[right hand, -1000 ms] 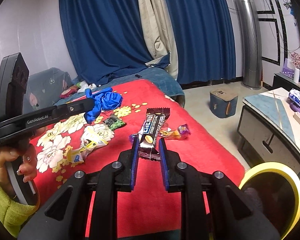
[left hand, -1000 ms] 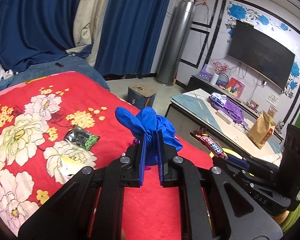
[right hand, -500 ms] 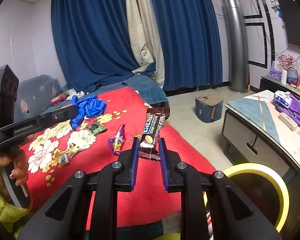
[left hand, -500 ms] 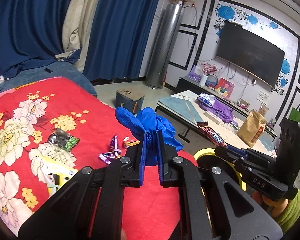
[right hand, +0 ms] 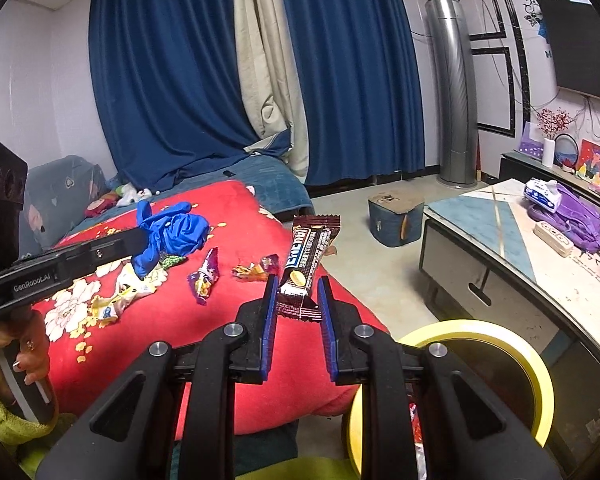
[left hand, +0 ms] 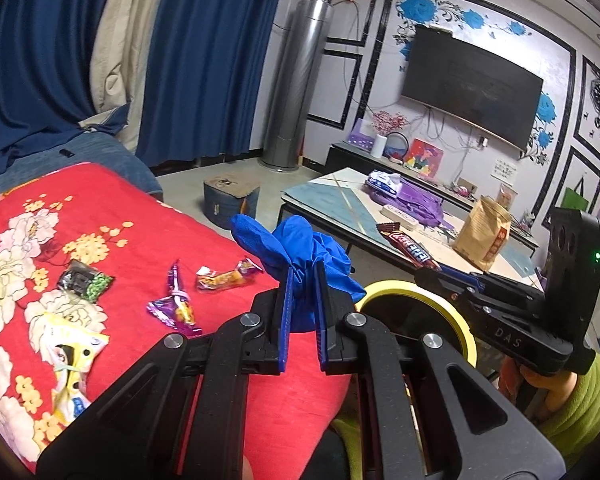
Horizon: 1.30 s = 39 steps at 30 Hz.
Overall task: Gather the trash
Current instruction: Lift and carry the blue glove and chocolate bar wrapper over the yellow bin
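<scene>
Your left tool [left hand: 301, 280] clamped on crumpled blue glove [left hand: 300, 248]; right tool [right hand: 298, 292] clamped on brown snack wrapper [right hand: 306, 264], both near yellow-rimmed bin [right hand: 496, 336] at bed's near right corner

Risk: release short of rim, glove or wrapper lands on floor; wrapper pinched only at lower end, may twist loose

More wrappers lie on red floral bedspread [left hand: 132, 240], left of bin

Room: blue curtains [right hand: 172, 80] far, tabletop [right hand: 500, 232] right with purple bag [right hand: 572, 220], TV on wall
</scene>
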Available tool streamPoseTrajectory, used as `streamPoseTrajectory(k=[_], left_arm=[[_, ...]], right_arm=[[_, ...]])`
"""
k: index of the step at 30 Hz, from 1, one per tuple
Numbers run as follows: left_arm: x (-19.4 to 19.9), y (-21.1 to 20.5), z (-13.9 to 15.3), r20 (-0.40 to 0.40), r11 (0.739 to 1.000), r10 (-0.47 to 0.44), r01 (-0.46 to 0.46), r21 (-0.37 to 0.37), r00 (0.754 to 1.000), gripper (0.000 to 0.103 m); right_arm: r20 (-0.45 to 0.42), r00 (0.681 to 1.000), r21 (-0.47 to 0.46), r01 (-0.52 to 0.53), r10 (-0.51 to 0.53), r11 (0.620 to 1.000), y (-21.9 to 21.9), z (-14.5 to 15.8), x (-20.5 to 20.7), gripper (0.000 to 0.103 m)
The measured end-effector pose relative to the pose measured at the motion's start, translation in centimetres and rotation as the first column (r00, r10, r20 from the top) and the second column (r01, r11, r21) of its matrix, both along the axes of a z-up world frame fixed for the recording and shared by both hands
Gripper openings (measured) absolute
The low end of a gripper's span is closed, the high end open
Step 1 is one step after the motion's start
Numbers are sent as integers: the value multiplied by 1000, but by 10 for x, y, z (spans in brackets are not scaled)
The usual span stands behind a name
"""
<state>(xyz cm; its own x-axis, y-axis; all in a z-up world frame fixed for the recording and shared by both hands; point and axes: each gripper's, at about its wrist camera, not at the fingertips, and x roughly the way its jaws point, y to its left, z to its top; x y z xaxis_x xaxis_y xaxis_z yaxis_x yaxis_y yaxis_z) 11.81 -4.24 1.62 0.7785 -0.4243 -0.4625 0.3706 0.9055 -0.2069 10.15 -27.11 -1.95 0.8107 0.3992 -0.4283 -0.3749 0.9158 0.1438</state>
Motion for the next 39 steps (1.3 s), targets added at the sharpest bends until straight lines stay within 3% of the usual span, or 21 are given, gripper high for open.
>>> streamPoseTrajectory(k=[22, 39], left_arm=[[-3, -56, -26, -47, 992, -122, 124, 39, 991, 6], [1, -103, -47, -82, 980, -189, 193, 42, 979, 6]], right_arm=[[-42, 992, 7, 120, -119, 993, -54, -19, -5, 19], [-69, 967, -20, 246, -247, 969, -97, -40, -6, 19]])
